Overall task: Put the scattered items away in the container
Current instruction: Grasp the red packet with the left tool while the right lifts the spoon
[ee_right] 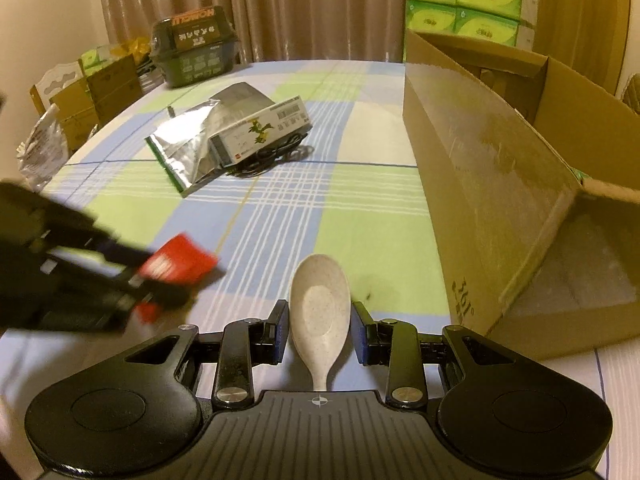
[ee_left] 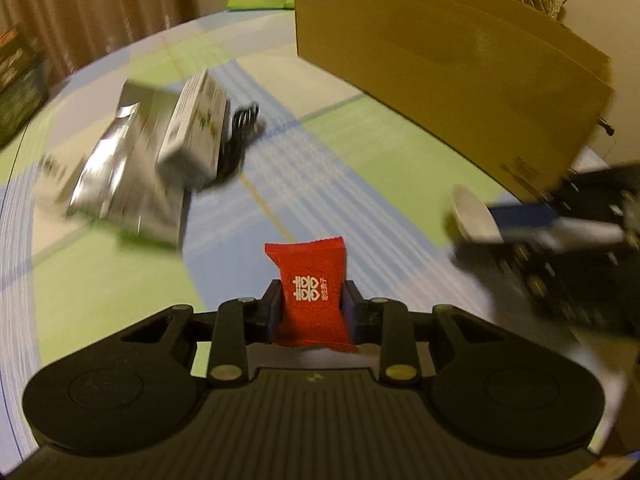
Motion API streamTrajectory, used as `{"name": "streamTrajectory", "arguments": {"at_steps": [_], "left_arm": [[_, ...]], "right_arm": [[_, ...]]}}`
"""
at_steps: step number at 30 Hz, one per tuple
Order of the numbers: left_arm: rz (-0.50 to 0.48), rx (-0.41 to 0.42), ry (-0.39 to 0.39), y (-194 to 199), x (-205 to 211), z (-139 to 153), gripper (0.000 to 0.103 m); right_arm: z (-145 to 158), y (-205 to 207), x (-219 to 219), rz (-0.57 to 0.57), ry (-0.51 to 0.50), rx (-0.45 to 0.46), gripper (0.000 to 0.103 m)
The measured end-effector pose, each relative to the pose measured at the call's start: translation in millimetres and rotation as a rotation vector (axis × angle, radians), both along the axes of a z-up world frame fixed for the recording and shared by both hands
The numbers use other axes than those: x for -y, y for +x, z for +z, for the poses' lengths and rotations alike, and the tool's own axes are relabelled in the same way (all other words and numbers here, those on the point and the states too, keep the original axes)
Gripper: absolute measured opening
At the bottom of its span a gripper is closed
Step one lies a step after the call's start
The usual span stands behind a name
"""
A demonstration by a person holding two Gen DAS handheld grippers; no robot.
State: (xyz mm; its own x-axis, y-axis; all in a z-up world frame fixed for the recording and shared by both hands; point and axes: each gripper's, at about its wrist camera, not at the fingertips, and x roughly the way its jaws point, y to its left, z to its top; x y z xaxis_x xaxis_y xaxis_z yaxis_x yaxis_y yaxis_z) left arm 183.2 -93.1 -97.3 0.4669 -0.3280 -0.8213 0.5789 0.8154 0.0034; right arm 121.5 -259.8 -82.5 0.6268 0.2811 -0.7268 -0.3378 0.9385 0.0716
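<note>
Two grippers are in my views: my left gripper [ee_left: 311, 300] has its jaws clamped on a small red sealed candy packet with white print [ee_left: 311, 294], lifted above the checked desk [ee_right: 360, 216]. My right gripper [ee_right: 319, 330] has its jaws standing apart on either side of a pale speckled plastic spoon [ee_right: 320, 308]; I cannot tell whether they touch it. Farther off, a silver foil pouch [ee_right: 188, 148], a white printed carton [ee_right: 260, 130] and a black cable [ee_right: 276, 154] lie together. Right of them sits the open brown cardboard box [ee_right: 500, 168]
</note>
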Motion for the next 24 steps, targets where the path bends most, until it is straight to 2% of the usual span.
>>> {"name": "streamTrajectory", "arguments": {"at_steps": [7,9,12,15,19,22,24], "left_arm": [[0.088,-0.029,-0.033,-61,-24,8,0.028],[0.113,-0.03,-0.041,-69,-26,10,0.053],[0.134,-0.005,-0.03,-77,-26,10,0.056],[0.131,0.023,-0.028,-78,-22,11,0.056],[0.111,0.043,0.015,-72,-13,7,0.054],[0.129,0.013,0.002,-66,-14,3,0.045],[0.122,0.008,-0.011,-66,-14,4,0.027]], "right_arm": [[3,-20,-1,0.0,0.008,-0.009,0.029],[3,-24,1,-0.006,0.009,-0.01,0.029],[3,-28,4,-0.018,0.013,-0.012,0.029],[2,-28,8,-0.027,0.015,-0.016,0.029],[2,-27,11,-0.033,0.02,-0.018,0.029],[1,-27,10,-0.028,0.023,-0.019,0.029],[0,-27,9,-0.023,0.028,-0.022,0.029]]}}
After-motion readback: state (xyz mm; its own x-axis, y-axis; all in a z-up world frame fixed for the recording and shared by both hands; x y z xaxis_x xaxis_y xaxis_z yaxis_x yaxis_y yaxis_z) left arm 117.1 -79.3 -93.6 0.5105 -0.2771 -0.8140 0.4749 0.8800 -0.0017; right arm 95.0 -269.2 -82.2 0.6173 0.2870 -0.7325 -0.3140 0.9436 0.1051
